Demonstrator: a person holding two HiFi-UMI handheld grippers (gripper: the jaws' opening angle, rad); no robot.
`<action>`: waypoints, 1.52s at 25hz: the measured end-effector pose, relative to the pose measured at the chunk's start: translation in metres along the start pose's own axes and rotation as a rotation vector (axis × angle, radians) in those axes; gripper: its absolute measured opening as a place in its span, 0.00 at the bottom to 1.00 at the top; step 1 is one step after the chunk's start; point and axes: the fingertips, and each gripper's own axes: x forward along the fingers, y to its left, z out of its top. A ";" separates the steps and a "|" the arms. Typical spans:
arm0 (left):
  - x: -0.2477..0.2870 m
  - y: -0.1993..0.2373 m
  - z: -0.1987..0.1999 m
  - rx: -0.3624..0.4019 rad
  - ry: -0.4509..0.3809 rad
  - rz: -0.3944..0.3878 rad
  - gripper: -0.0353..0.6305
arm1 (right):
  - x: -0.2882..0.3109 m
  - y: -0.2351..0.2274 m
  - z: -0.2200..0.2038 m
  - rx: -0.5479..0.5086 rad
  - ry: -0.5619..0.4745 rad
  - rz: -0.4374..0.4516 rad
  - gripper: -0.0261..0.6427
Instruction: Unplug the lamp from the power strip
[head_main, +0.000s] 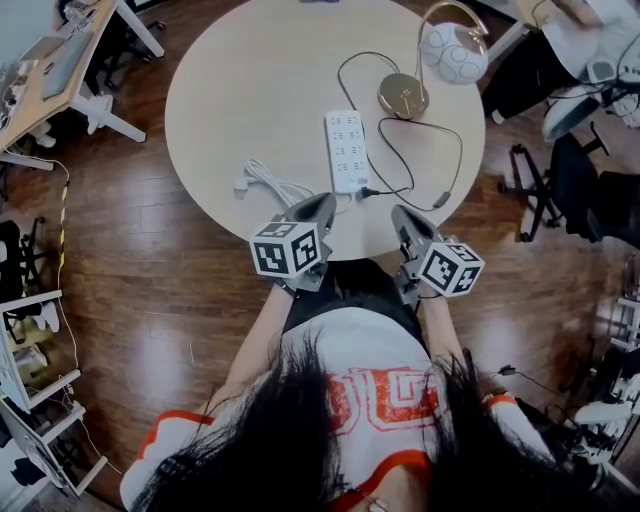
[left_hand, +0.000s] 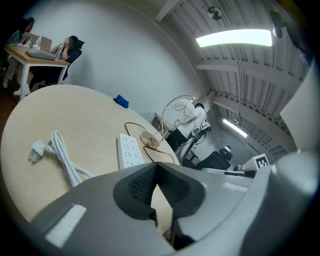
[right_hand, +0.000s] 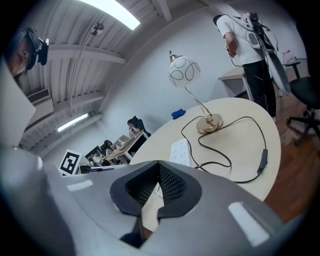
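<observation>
Dark wood floor (head_main: 150, 280) surrounds a round, pale table (head_main: 250, 90), seen from above in the head view. At its near edge the left gripper (left_hand: 156, 167) holds its jaws together, the pads meeting at the tips with nothing between them. The right gripper (right_hand: 159, 169), beside it at 3 o'clock, also has its jaws closed and empty. Both point toward 12 o'clock over the near table edge.

Just past the jaws, at 12 o'clock, lies the white power strip (head_main: 346, 150), running lengthwise away from the person (head_main: 370, 400). A black plug (head_main: 370, 191) sits against the strip's near right corner; whether it is seated in a socket cannot be told. From it a black cord (head_main: 445, 150) loops out toward 3 o'clock, carries a small inline switch (head_main: 440, 200), and curls back to the lamp (head_main: 403, 95). The lamp's brass base stands at 1 o'clock of the strip, with its round white shade farther out.

A coiled white cable (head_main: 265, 180) with its own plug lies at 9 o'clock of the strip's near end. Desks (head_main: 60, 70) stand at 10 o'clock beyond the table.
</observation>
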 end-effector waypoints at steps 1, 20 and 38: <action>0.000 -0.003 -0.001 0.002 -0.003 -0.004 0.05 | -0.003 0.001 -0.001 -0.015 0.002 0.001 0.04; -0.016 -0.075 -0.008 -0.071 -0.241 0.082 0.05 | -0.087 -0.009 0.031 -0.229 -0.019 0.095 0.04; -0.061 -0.155 -0.090 -0.109 -0.301 0.214 0.05 | -0.150 -0.015 -0.022 -0.242 0.067 0.265 0.04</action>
